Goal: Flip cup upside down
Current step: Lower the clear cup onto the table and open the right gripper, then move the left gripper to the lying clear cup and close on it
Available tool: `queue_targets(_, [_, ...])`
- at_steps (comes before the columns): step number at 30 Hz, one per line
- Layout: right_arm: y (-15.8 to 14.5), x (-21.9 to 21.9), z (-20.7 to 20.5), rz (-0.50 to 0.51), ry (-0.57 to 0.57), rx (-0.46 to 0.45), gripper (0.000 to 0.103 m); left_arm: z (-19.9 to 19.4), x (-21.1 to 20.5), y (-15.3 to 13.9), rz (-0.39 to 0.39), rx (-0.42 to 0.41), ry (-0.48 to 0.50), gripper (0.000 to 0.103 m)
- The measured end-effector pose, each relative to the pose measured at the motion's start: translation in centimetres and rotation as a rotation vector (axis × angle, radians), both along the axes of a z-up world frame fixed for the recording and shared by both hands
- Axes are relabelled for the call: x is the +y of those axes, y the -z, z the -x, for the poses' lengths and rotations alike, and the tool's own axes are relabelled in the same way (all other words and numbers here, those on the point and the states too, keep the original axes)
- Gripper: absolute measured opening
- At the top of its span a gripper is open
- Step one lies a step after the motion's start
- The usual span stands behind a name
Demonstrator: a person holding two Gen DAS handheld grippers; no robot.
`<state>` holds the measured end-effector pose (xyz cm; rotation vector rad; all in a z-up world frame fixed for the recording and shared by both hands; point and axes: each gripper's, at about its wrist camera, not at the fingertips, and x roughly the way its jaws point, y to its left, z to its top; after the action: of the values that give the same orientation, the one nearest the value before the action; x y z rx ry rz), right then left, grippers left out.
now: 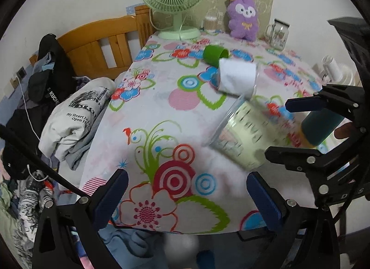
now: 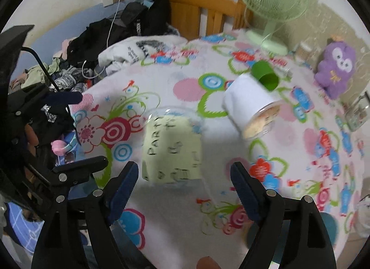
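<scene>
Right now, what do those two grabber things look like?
Both look alike. The left gripper and right gripper each have black plastic arms with silver bolts, ending in dark blue ridged fingers. A black cable runs along beside the left one. White letters mark the right one's body, too blurred to read.

Even, soft indoor light, no glare. Strong fisheye bending, dark vignette corners. Clear plastic cup with pale-green label [image 2: 172, 147] motion-blurred; lettering possibly "PARTY".
</scene>
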<state>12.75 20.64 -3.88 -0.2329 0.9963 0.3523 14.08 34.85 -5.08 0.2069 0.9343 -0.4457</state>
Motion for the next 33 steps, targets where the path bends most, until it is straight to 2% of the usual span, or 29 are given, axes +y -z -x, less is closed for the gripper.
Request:
queue_targets(6, [-4.0,-2.7,1.8,-0.033,0.02,-0.066,0.084,0.1,-1.1,-2.1,0.102,0.004,-0.007,0.103])
queue_targets(9, [-5.6,-4.4,2.8,-0.025,0.053,-0.123,0.09,-0.2,-1.9,-2.6,0.151,0.026,-0.019,0.103])
queue_targets(17, [-8.2,-10.4,5.4,-0.049,0.146,-0.204,0.09,-0.7,-5.4,-2.6,0.243,0.098,-0.066,0.103])
queue_targets(24, [-7.6,-14.5,7.2,-0.065,0.165,-0.212,0.09,-0.9,-7.6,-2.0,0.262,0.152,-0.139,0.103])
queue_targets(33, [-4.2,-18.1,8.8,-0.117,0.159,-0.138,0.09,-1.8,-9.1,-1.1,0.248,0.182,-0.224,0.103])
